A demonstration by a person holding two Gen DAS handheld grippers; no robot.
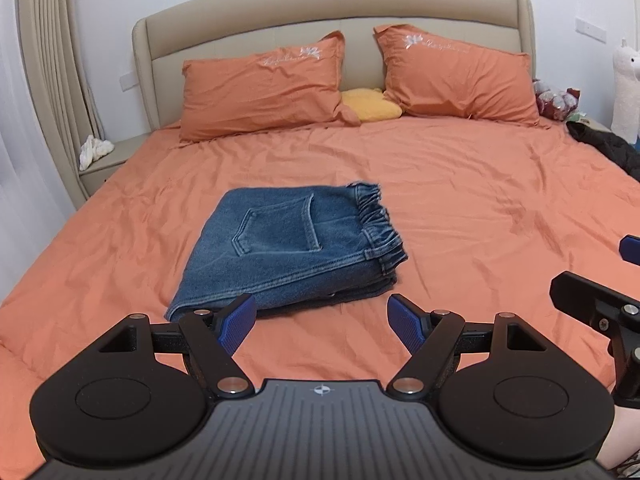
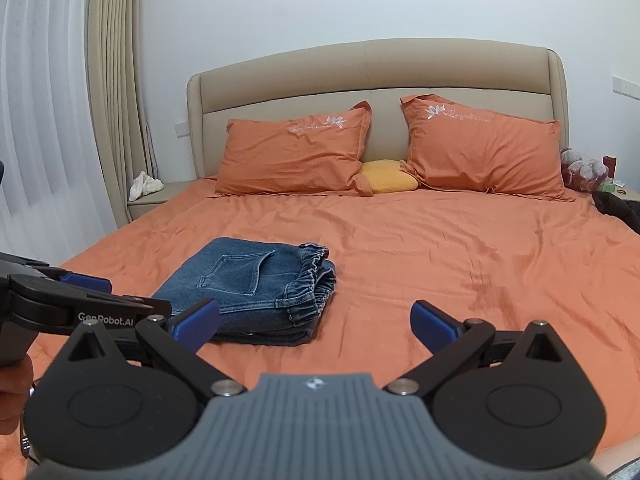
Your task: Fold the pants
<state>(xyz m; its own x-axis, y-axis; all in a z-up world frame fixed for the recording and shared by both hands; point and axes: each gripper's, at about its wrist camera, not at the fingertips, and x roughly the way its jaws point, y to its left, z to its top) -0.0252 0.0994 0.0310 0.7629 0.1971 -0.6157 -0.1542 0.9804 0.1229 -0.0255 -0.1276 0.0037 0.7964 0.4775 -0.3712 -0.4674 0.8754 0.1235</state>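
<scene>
Blue denim pants (image 1: 288, 248) lie folded into a compact stack on the orange bed sheet (image 1: 460, 200), back pocket up, elastic waistband to the right. They also show in the right wrist view (image 2: 256, 292). My left gripper (image 1: 322, 326) is open and empty, held just in front of the stack's near edge. My right gripper (image 2: 316, 324) is open and empty, to the right of the stack and a little back from it. The right gripper shows at the right edge of the left wrist view (image 1: 600, 304); the left gripper shows at the left of the right wrist view (image 2: 80, 304).
Two orange pillows (image 1: 264, 84) (image 1: 456, 72) and a small yellow cushion (image 1: 370, 104) lean on the beige headboard (image 1: 320, 4). A bedside ledge holds a white cloth (image 1: 94, 152). Dark clothing (image 1: 612, 148), a white plush toy (image 1: 626, 88) and red items sit at the right. Curtains hang at left.
</scene>
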